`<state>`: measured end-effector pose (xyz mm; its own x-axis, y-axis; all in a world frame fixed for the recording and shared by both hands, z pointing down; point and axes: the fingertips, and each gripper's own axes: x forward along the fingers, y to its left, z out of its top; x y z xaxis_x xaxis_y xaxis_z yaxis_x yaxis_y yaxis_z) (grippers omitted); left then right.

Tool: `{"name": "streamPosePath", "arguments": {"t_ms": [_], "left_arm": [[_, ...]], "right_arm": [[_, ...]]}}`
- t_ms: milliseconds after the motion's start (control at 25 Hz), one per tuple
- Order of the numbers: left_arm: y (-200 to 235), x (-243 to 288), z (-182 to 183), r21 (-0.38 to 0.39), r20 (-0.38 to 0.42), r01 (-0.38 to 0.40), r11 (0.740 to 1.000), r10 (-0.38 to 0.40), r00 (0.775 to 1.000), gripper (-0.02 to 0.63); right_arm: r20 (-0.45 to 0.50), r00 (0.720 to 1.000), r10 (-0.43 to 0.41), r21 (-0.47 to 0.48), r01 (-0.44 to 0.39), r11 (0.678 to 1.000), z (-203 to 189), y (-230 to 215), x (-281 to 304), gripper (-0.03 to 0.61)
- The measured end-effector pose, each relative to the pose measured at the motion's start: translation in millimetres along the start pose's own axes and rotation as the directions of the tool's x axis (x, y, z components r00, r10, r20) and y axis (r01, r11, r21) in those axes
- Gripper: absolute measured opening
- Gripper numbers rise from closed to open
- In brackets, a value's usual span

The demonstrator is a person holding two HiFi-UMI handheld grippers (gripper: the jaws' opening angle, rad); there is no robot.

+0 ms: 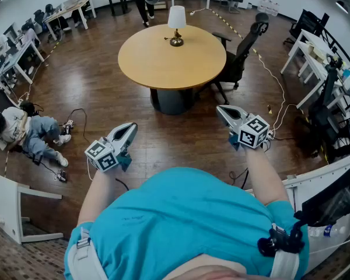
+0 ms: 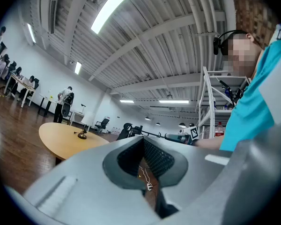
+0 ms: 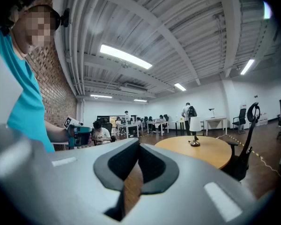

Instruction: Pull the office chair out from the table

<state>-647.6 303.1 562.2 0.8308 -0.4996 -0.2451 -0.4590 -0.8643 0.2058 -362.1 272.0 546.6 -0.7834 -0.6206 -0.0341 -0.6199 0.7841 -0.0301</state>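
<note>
Standing well beyond the right hand-held gripper (image 1: 221,110) is the office chair (image 1: 239,56).

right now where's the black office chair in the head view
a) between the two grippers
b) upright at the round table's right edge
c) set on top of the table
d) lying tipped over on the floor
b: the black office chair stands upright close to the right edge of the round table.

Smooth matt wooden table (image 1: 163,63), glossy dark wood-plank floor (image 1: 105,98), matt black office chair (image 1: 242,48)
</note>
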Motion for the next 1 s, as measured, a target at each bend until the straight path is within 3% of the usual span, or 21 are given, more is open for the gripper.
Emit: {"name": "streamPosePath", "arguments": {"t_ms": [240, 440, 640, 800, 1000], "left_arm": [[-27.8, 38.8, -21.0, -0.03, -0.001, -0.002, 1.0, 0.002, 1.0, 0.011], [-19.6, 59.1, -35.6, -0.036, -0.025, 0.04, 0.999, -0.041, 0.999, 0.011], [25.4, 68.8, -28.9, -0.058, -0.017, 0.045, 0.997, -0.046, 0.999, 0.011], [80.3, 85.2, -9.0, -0.071, -0.004, 0.089, 0.993, -0.09, 0.996, 0.011], [148.1, 102.8, 5.3, -0.056, -0.047, 0.173, 0.983, -0.175, 0.983, 0.011]], "right_arm": [[-0.029, 1.0, 0.007, -0.003, -0.008, 1.0, -3.9, -20.9, -31.1, -0.003], [-0.04, 0.999, -0.011, 0.011, 0.011, 1.0, -10.2, -41.9, -32.6, -0.003], [-0.043, 0.998, -0.047, 0.017, 0.047, 0.999, -12.5, -64.9, -14.8, -0.003], [-0.046, 0.994, -0.096, 0.011, 0.097, 0.995, -1.7, -88.4, 25.9, -0.003], [-0.031, 0.989, -0.148, -0.01, 0.147, 0.989, 8.6, -112.1, 85.0, -0.003]]}}
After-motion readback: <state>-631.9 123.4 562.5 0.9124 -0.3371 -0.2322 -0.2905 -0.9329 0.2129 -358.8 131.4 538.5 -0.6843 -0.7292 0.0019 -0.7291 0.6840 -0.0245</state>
